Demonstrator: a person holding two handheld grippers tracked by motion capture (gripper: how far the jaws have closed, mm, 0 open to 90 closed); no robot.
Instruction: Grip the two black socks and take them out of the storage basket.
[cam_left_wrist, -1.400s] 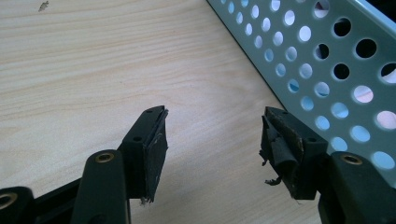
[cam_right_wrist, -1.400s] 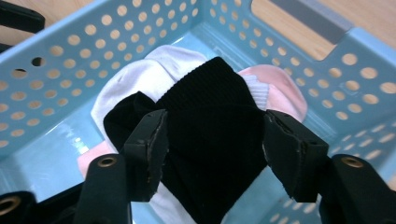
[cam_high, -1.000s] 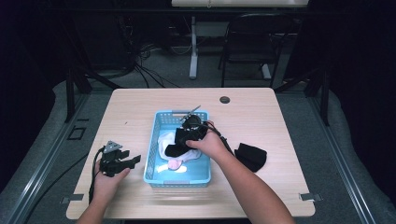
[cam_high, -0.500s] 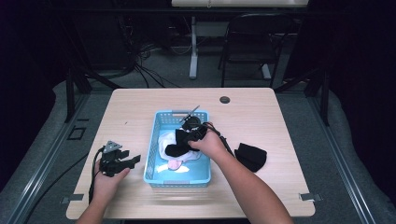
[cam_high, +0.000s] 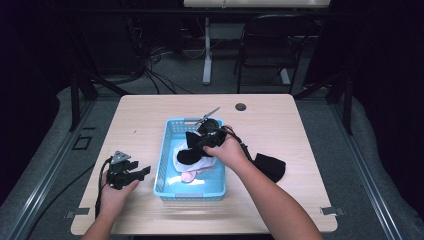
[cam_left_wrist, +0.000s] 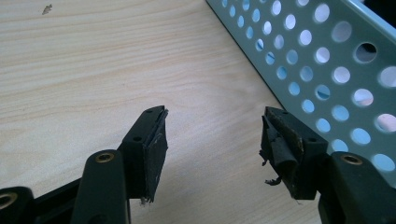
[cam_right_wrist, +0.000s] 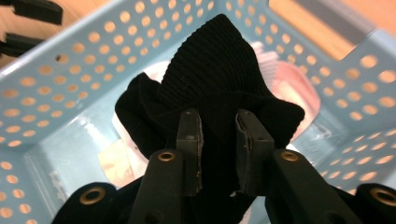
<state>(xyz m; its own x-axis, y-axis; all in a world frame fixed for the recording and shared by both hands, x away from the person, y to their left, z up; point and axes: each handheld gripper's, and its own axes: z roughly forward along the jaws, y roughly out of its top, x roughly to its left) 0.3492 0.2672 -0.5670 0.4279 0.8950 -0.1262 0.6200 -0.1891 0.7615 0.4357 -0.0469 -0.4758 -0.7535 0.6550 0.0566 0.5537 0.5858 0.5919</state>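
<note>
The right gripper (cam_right_wrist: 218, 140) has just been closing its jaws, and now they pinch a black sock (cam_right_wrist: 219, 79), whose ribbed cloth bunches between and above the pads; the sock hangs over the inside of the blue perforated basket (cam_high: 165, 165), above the white and pink clothes (cam_high: 192, 172) lying in it. To do this lift well, I think the hand should rise straight until the whole sock is free of the basket wall, keeping the pinch firm so the cloth does not slip. Compared with one second ago, the jaws were spread over the pile and now they grip. The left gripper (cam_left_wrist: 212, 140) rests on the table beside the basket, jaws spread and empty. Another black sock (cam_high: 270, 166) lies on the table to the right of the right hand.
</note>
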